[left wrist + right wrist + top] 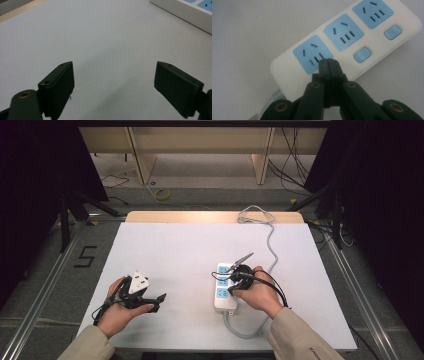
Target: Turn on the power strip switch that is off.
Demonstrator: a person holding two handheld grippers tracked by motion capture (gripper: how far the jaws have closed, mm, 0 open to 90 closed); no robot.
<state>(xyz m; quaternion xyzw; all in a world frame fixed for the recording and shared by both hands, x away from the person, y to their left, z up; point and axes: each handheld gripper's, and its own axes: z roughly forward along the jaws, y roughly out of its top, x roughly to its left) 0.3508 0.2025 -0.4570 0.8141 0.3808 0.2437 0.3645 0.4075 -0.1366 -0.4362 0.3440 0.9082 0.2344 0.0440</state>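
High view shows a white power strip [225, 287] lying on the table [175, 250] right of its middle, toward the near edge, its grey cord [271, 242] running to the far edge. Right gripper [234, 279], held in the person's right hand [260, 292], sits over the strip; in the right gripper view its jaws are pressed together, tips over the nearest blue socket [312, 53]. Left gripper [156, 302] rests near the near left corner, jaws spread wide over bare table, holding nothing
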